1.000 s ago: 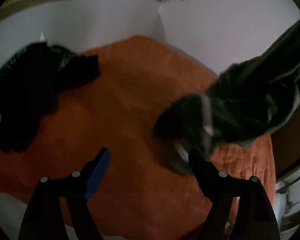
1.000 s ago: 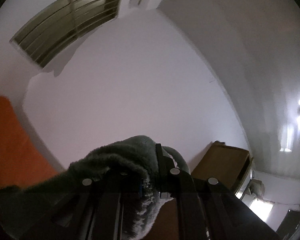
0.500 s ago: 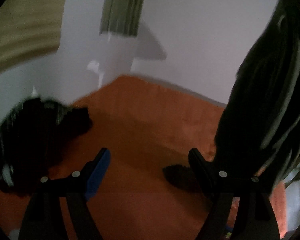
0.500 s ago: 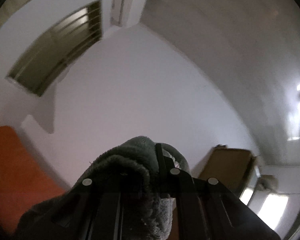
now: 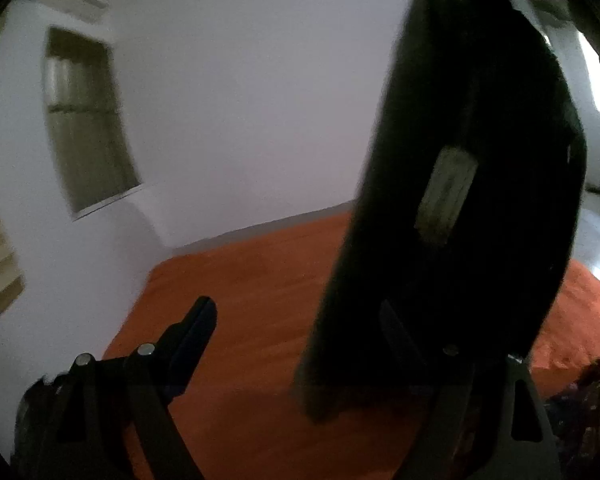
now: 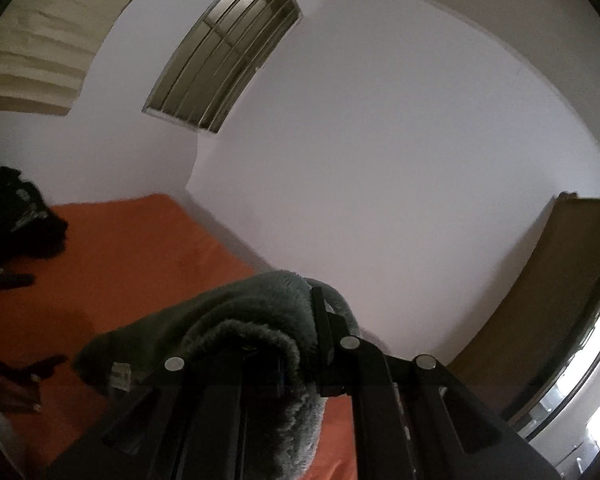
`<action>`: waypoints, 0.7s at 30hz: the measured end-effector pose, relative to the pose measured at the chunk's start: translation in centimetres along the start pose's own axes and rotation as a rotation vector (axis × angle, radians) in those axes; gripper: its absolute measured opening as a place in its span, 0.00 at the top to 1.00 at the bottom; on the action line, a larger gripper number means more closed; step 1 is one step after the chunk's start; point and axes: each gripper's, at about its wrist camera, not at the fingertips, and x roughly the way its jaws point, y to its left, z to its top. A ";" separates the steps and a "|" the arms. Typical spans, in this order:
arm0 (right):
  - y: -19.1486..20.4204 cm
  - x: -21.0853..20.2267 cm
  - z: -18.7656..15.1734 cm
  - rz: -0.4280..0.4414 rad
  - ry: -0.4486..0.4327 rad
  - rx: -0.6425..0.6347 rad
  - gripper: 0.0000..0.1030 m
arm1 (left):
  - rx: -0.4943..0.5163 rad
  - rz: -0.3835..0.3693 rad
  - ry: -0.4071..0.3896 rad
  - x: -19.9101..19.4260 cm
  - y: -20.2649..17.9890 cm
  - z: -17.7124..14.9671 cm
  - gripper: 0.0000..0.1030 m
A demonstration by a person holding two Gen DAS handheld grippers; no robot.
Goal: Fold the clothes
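**Dark fleece hangs over an orange bed, pinched in one gripper**

A white wall (image 6: 380, 152) fills most of both wrist views, broken by a barred window (image 6: 224, 52) high up and a pale curtain (image 6: 36, 40) at the upper left. Below it spreads the orange bedcover (image 5: 252, 280), smooth and bare across its middle. A wooden cabinet (image 6: 548, 280) stands against the wall to the right of the bed in the right wrist view.

The dark grey fleece garment (image 5: 460, 200) hangs lengthwise above the bedcover in the left wrist view, suspended from the top of the frame, its lower end clear of the cover and a pale sewn-in label (image 5: 446, 196) showing on its face. A second heap of dark clothes (image 6: 12, 216) lies on the far left of the bed in the right wrist view, well apart from the hanging piece.

The right gripper (image 6: 300, 344) has its jaws pressed nearly together on a bunched fold of the fleece, which spills over and down between the fingers; a small white tag (image 6: 120, 378) shows on the cloth to the left. The left gripper (image 5: 296, 320) points over the bed with its jaws wide and opening further; nothing is clamped between them. Its blue-padded finger (image 5: 192, 344) stands free, while the opposite finger is lost against the hanging fleece, and whether they touch cannot be told.
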 end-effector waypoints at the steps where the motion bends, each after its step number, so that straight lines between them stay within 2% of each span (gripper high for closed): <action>1: -0.5 -0.4 -0.3 0.010 0.001 -0.001 0.92 | 0.011 -0.022 -0.008 0.4 -0.6 0.6 0.17; 5: -2.4 -2.0 -0.8 0.043 0.003 -0.013 0.92 | 0.047 -0.111 -0.051 1.5 -2.1 2.6 0.17; 9: -4.4 -3.2 -1.0 0.086 0.019 0.002 0.92 | 0.161 -0.209 -0.069 2.4 -4.4 2.9 0.17; 12: -5.1 -4.1 -1.8 0.078 0.013 0.001 0.92 | 0.157 -0.224 -0.019 4.2 -5.0 2.5 0.17; 14: -5.5 -4.7 -2.3 0.071 0.006 0.005 0.92 | 0.125 -0.217 0.042 6.1 -5.2 2.0 0.17; 17: -5.6 -5.2 -2.9 0.050 -0.005 0.011 0.92 | 0.013 -0.235 0.149 8.8 -5.0 1.1 0.17; 21: -6.0 -4.9 -2.9 0.020 -0.004 0.040 0.92 | -0.015 -0.280 0.172 10.4 -5.9 0.2 0.24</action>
